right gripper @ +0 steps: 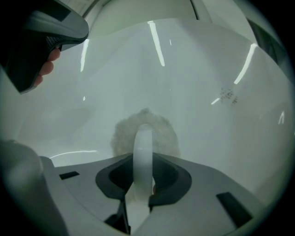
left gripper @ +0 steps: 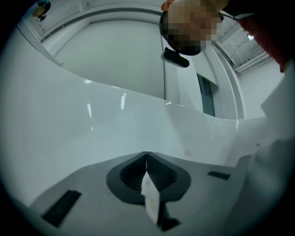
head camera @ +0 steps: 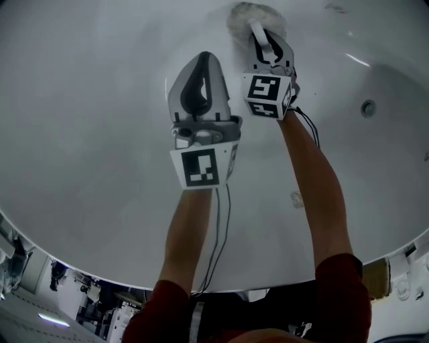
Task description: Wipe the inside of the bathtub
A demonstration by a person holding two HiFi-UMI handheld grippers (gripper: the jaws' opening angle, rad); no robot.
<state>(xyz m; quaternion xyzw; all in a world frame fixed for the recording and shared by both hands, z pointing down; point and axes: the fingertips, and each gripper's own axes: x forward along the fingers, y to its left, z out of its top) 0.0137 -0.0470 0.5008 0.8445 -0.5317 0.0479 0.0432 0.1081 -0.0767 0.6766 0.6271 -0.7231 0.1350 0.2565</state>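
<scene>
scrubber pad, round and fluffy, lies against the white bathtub's inner wall. its white handle is clamped between the jaws of your right gripper. your left gripper hangs just beside the right one, lower in the head view, jaws closed tip to tip. a round fitting sits well to the right.

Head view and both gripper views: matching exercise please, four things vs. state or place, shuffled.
Things:
1. left hand-held gripper
2. right hand-held gripper
3. fluffy pad
4. round fitting

States or places:
A. against the tub wall
B. jaws together
C. at the head view's right, apart from both grippers
D. shut on the white handle

Pairs: 1-B, 2-D, 3-A, 4-C.
</scene>
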